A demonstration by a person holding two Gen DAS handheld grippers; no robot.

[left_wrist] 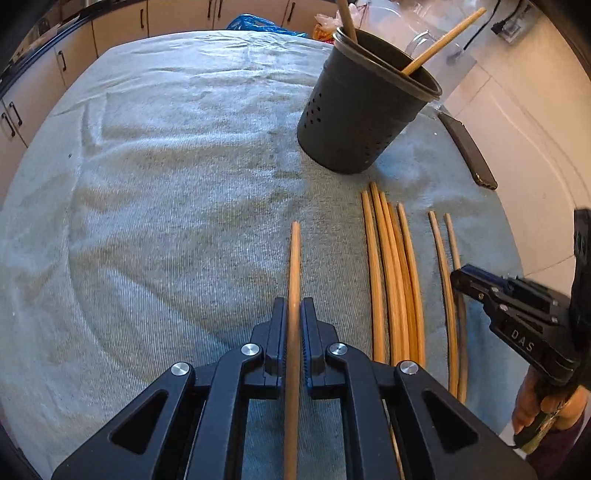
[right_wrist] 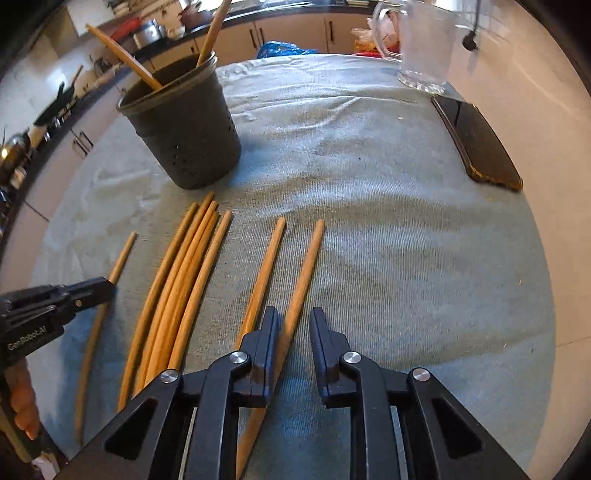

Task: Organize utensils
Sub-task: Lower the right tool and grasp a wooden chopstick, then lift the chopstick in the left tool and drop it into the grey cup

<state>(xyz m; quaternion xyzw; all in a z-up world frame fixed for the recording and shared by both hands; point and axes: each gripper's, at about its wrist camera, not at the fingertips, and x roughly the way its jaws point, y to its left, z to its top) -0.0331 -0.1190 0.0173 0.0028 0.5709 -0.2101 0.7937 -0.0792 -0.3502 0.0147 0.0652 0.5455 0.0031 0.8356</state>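
Observation:
My left gripper (left_wrist: 294, 308) is shut on one wooden chopstick (left_wrist: 294, 258), which lies lengthwise between its pads just over the grey-blue towel (left_wrist: 166, 184). Several loose chopsticks (left_wrist: 391, 277) lie bundled to its right, and two more (left_wrist: 445, 266) lie beyond them. My right gripper (right_wrist: 295, 314) hovers over that pair with its jaws apart. One chopstick of the pair (right_wrist: 308, 258) runs under its left finger (right_wrist: 267, 339), and the pads are not pressing on it. A dark perforated holder (right_wrist: 184, 125) stands at the back with two chopsticks (right_wrist: 122, 55) in it.
A dark phone (right_wrist: 476, 144) lies at the towel's right edge. A clear glass mug (right_wrist: 424, 44) stands at the back right. Kitchen cabinets (left_wrist: 118, 22) run behind the table. A person's hand (left_wrist: 532, 398) holds the right gripper's handle.

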